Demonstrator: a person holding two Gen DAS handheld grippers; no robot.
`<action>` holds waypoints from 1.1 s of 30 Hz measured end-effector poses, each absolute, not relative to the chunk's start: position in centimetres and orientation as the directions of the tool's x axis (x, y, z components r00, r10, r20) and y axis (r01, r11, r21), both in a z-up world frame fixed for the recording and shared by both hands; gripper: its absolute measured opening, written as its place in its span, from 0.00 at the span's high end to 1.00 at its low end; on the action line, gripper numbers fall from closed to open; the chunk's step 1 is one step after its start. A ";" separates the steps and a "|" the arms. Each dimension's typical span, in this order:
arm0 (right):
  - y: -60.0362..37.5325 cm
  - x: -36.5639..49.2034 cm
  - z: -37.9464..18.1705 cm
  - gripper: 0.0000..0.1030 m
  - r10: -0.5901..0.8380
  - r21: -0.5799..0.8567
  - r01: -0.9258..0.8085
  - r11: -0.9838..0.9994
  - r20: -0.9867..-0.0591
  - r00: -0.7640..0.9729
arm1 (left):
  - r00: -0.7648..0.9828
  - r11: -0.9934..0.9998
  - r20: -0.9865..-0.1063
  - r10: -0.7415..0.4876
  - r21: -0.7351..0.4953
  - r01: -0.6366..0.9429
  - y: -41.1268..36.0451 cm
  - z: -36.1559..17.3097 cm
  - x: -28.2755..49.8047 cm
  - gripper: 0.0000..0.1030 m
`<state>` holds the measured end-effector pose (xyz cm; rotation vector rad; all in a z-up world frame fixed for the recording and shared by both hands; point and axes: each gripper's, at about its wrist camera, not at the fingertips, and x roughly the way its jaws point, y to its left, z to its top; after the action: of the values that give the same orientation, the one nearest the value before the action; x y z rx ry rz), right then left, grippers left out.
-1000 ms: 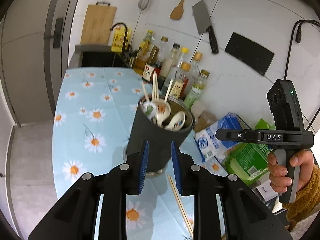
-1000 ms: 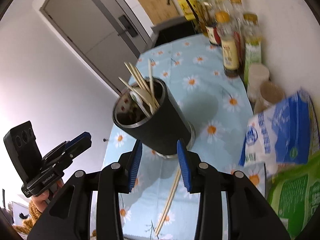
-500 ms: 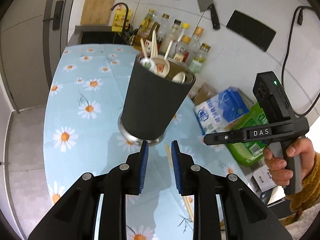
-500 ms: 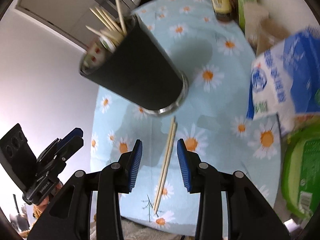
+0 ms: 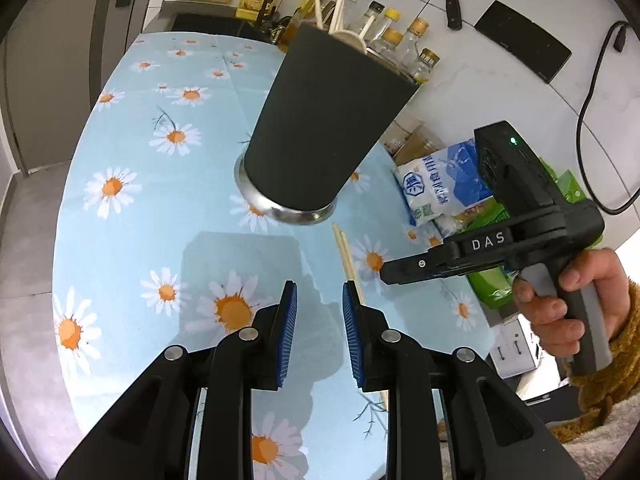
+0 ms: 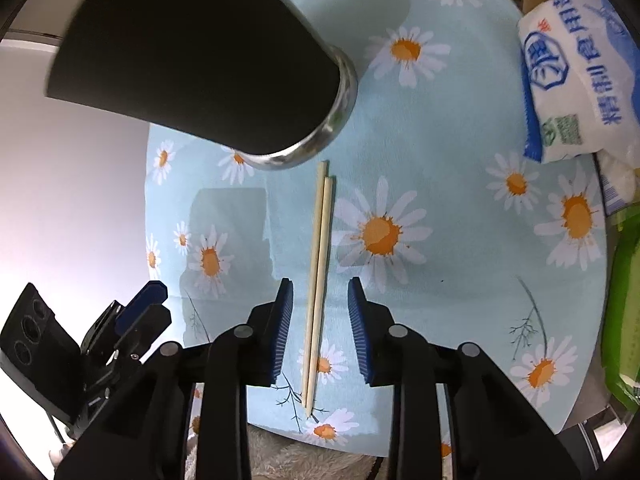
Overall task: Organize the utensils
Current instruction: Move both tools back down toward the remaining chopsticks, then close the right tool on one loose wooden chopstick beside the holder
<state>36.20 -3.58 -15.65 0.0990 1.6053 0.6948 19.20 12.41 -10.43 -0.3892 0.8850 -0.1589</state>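
A pair of slim pale wooden chopsticks [image 6: 318, 272] lies loose on the daisy-print cloth surface [image 6: 440, 160], running between the closing, still untouching jaws of the right hand-held gripper [image 6: 316, 300]. Just beyond stands the matte black, steel-based holder [image 5: 324, 120], already stocked. The left hand-held gripper [image 5: 318, 300] hangs unclenched, empty.

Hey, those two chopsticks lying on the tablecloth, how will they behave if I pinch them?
The chopsticks look thin, stiff and light. Being slim and rounded, they may roll apart or slip. Lying flat on the tablecloth, they probably need a low pinch.
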 end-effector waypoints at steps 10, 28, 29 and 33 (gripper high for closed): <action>-0.8 36.3 -17.4 0.84 0.364 0.411 -0.335 0.848 -0.911 -0.195 | 0.615 0.904 -0.722 -0.315 -0.427 -0.038 12.5 -12.3 18.7 0.78; 1.6 35.9 -17.5 0.92 0.196 0.228 -0.364 0.903 -0.973 -0.123 | 0.597 0.893 -0.731 -0.331 -0.447 -0.052 13.7 -13.1 19.1 0.78; 2.0 35.7 -17.5 0.92 0.186 0.215 -0.369 0.904 -0.976 -0.113 | 0.593 0.894 -0.732 -0.335 -0.445 -0.044 13.5 -13.1 19.3 0.78; 3.2 34.9 -17.6 0.95 0.158 0.179 -0.370 0.912 -0.984 -0.088 | 0.587 0.893 -0.735 -0.338 -0.448 -0.046 13.7 -13.2 19.6 0.78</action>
<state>34.93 3.22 -17.62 -0.1678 1.6016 0.4426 19.65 13.71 -13.24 -0.4508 0.9356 -0.1774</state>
